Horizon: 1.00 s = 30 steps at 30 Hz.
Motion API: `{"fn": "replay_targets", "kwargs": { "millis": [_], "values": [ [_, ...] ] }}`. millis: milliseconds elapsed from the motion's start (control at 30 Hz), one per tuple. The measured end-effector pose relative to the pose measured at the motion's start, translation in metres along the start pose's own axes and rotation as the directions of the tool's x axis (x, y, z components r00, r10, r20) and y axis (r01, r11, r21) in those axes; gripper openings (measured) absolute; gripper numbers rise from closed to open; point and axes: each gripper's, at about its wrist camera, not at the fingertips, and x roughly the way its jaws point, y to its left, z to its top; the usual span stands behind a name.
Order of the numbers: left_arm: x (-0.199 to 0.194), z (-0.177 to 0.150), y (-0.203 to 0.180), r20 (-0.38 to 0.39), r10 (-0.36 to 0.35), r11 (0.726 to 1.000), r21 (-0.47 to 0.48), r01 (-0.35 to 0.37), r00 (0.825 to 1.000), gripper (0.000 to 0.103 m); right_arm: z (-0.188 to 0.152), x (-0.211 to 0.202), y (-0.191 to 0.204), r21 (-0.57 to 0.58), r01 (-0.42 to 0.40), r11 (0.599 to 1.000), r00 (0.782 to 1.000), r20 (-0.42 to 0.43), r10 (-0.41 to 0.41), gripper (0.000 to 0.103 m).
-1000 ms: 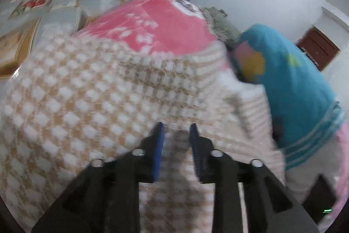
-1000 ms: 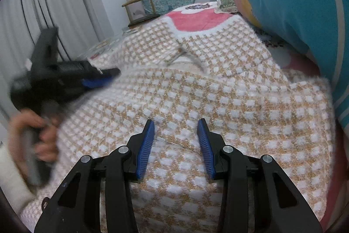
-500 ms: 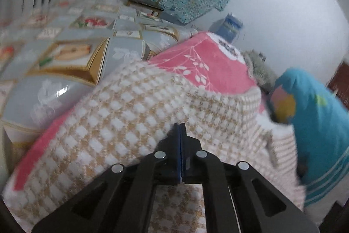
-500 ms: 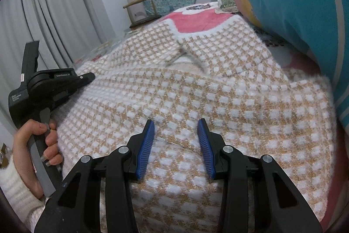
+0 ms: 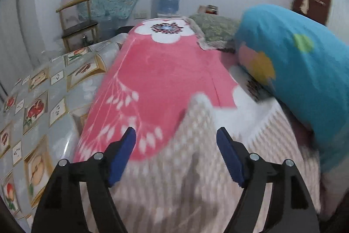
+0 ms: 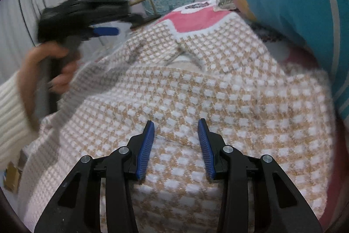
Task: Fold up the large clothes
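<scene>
Sweater (image 6: pixel 196 88) under right tongs (image 6: pixel 176 145); left tongs (image 5: pixel 175 153) just opened, empty.

My right gripper (image 6: pixel 176 123) has 2 black, cut-out arms with silver screws and ribbed blue pads (image 6: pixel 145 150). My left gripper (image 5: pixel 175 132) looks the same, though blurred. My sleeve (image 6: pixel 11 110) is cream ribbed knit.

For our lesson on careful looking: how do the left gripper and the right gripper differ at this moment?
The left gripper has jaws spread wide, just opened, with nothing between them; the right gripper has a narrower gap. The left is blurred and lifted clear of the checked sweater; the right sits sharp and low over it. Both have black arms with blue pads.
</scene>
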Motion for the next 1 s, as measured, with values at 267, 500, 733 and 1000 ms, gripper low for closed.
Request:
{"fn": "replay_targets", "kwargs": {
  "millis": [267,500,733,1000],
  "values": [
    [0.074,0.028,-0.015,-0.112,-0.089,0.994,-0.078,0.081,0.990,0.062,-0.002,0.001,0.000,0.001,-0.012,1.000,1.000,0.018,0.012,0.037],
    [0.021,-0.002,-0.040,-0.018,-0.078,0.978,0.193,0.080,0.997,0.009,-0.003,-0.001,-0.006,0.019,-0.046,0.999,0.998,0.031,0.046,0.037],
    [-0.104,-0.083,-0.018,0.077,-0.229,0.942,0.269,0.200,0.970,0.009,0.005,-0.097,-0.015,0.077,-0.089,0.993,0.953,0.296,0.063,0.030],
    [-0.116,-0.172,-0.039,0.110,-0.050,0.819,0.573,-0.022,0.993,0.009,0.076,-0.139,-0.007,0.022,0.092,0.996,0.876,0.473,-0.091,0.030]
  ]
}}
